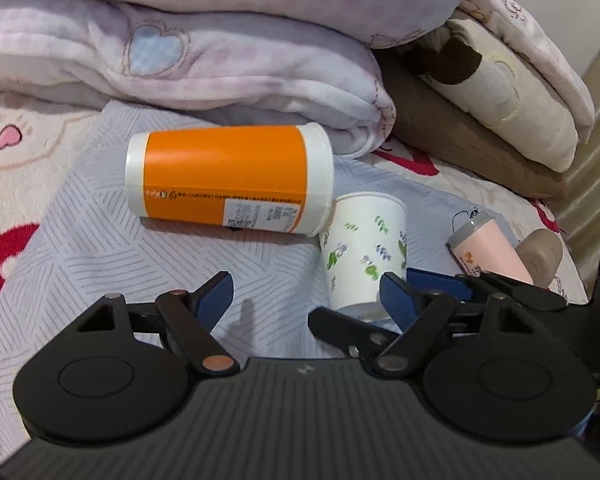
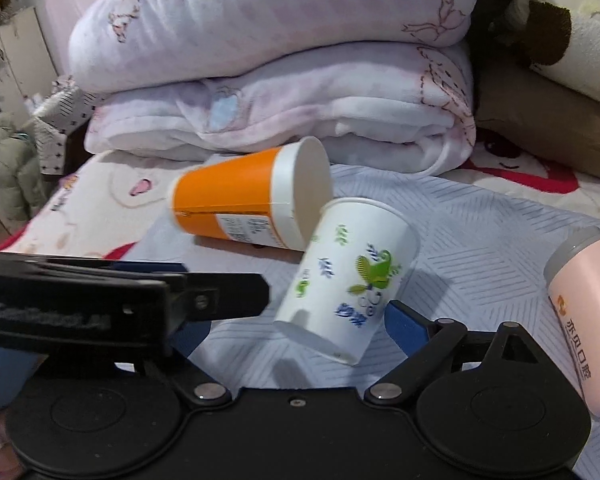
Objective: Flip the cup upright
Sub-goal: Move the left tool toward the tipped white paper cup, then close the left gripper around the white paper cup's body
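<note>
A white paper cup (image 1: 362, 250) with green and blue prints stands nearly upright, mouth up, tilted in the right wrist view (image 2: 348, 276). An orange cup (image 1: 230, 178) lies on its side behind it, mouth to the right (image 2: 252, 204). A pink cup (image 1: 488, 250) with a grey lid lies at the right (image 2: 584, 328). My left gripper (image 1: 306, 294) is open, just left of the white cup. My right gripper (image 2: 296, 320) is open around the white cup's base; its blue fingers (image 1: 432, 280) show beside the cup. I cannot tell whether they touch it.
The cups rest on a pale striped cloth (image 1: 100, 260) spread over a bed. Folded pink blankets (image 1: 220, 60) are stacked behind, with brown and cream pillows (image 1: 480, 128) at the back right. Boxes and a jacket (image 2: 8, 168) stand left of the bed.
</note>
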